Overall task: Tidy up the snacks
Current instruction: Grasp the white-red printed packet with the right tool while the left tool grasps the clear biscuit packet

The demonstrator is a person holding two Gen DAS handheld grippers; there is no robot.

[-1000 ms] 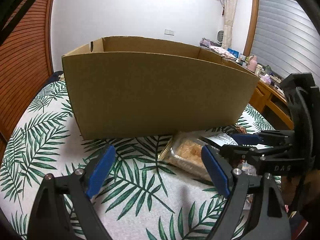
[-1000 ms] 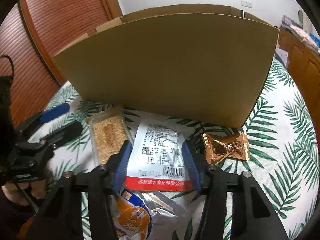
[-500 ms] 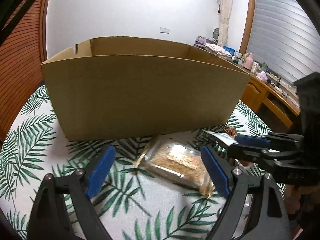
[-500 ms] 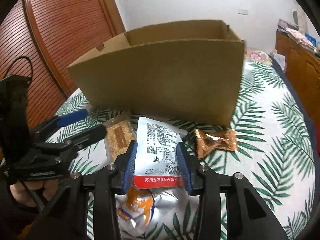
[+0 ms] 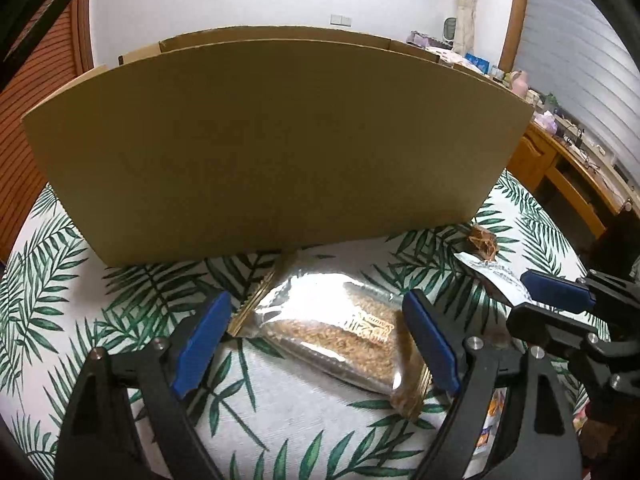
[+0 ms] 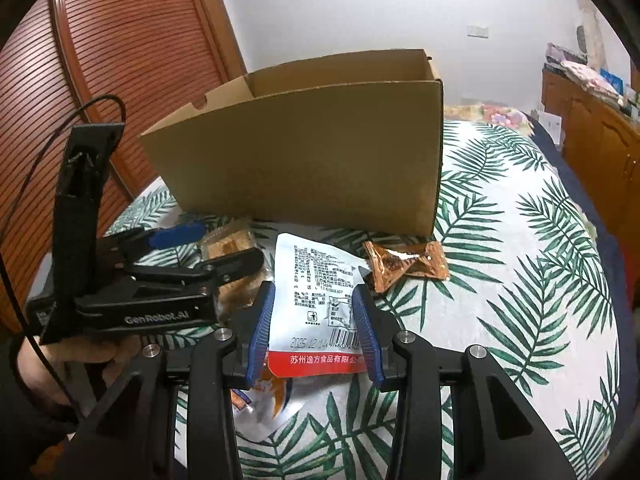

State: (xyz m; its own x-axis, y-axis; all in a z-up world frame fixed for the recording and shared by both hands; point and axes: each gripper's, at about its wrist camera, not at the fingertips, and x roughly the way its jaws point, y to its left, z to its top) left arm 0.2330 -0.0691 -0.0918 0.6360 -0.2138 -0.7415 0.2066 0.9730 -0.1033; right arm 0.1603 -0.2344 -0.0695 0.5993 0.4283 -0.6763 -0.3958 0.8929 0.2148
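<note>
Cardboard box (image 6: 320, 152) stands open-topped on the leaf-print bed cover (image 6: 520, 280), the snacks lying in front of it. My right tool (image 6: 314, 322) is clenched on the white snack packet (image 6: 316, 300), pads pressing both edges. My left tool (image 5: 316, 344) is released, jaws wide around the clear cereal-bar pack (image 5: 340, 332). Recommended: lift the packet clear of the box's near wall before moving it over the opening; close the left tool only once centred on the pack.
</note>
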